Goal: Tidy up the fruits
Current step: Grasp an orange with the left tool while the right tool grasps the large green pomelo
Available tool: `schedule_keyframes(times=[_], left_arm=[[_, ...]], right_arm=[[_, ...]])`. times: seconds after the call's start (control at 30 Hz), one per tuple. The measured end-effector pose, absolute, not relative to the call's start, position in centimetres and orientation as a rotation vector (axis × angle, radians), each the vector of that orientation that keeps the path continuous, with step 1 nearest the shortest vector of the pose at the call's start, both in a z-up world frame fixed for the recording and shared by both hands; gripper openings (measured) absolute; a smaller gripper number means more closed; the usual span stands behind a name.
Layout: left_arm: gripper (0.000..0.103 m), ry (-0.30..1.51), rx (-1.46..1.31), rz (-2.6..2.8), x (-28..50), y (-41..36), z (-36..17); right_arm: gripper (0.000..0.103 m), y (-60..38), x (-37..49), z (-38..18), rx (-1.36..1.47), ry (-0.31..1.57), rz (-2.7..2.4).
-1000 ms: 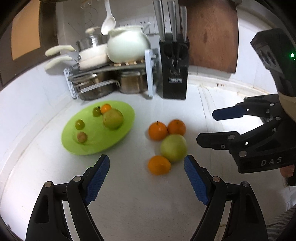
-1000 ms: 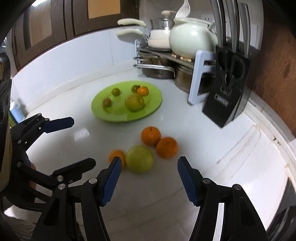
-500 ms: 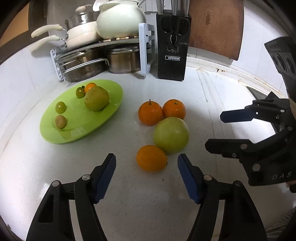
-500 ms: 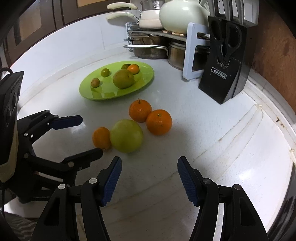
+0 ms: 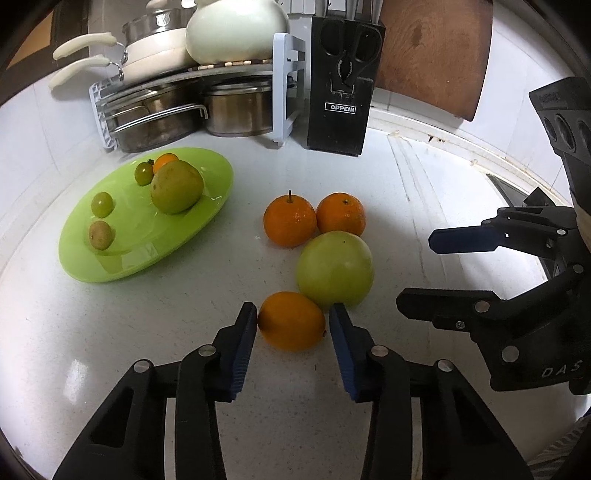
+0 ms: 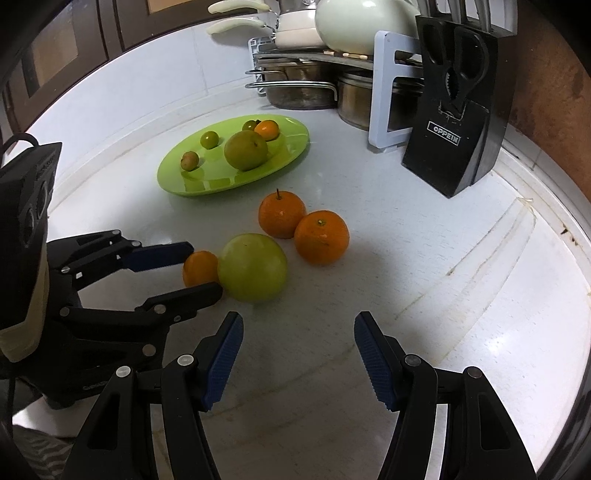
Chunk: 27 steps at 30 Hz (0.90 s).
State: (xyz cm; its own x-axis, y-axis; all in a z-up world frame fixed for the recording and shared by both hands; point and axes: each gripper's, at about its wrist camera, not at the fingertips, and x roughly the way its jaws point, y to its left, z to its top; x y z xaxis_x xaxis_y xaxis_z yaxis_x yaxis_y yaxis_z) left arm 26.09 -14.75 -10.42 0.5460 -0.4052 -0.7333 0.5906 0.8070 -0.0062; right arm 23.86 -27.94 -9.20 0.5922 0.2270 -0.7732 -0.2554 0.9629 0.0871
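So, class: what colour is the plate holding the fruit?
Lime green plate, clearest in the left wrist view.

A white speckled worktop [image 5: 184,369] runs back to white tiled walls [image 6: 155,74]. In the corner stands a rack [image 5: 284,85] with steel pots [image 5: 236,110] and a cream teapot [image 5: 236,29], beside a black knife block [image 5: 340,92] and a leaning wooden board [image 5: 436,55]. Dark wooden cabinets [image 6: 55,44] line the left.

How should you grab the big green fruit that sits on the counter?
Judging from its shape, grip the green fruit across its widest middle, coming from the right gripper's side, where the counter is bare. It is round and wide, so the jaws must open wide. An orange touches its far left and two more crowd behind, so those sides are blocked.
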Motion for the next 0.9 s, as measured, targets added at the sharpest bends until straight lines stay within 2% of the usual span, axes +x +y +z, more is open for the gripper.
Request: schedule_keyframes(times=[0.9], left_arm=[[0.038, 0.780, 0.166, -0.399, 26.2, -9.6, -8.9]], right_arm=[[0.063, -25.0, 27.5, -10.3, -0.004, 0.923, 0.369]])
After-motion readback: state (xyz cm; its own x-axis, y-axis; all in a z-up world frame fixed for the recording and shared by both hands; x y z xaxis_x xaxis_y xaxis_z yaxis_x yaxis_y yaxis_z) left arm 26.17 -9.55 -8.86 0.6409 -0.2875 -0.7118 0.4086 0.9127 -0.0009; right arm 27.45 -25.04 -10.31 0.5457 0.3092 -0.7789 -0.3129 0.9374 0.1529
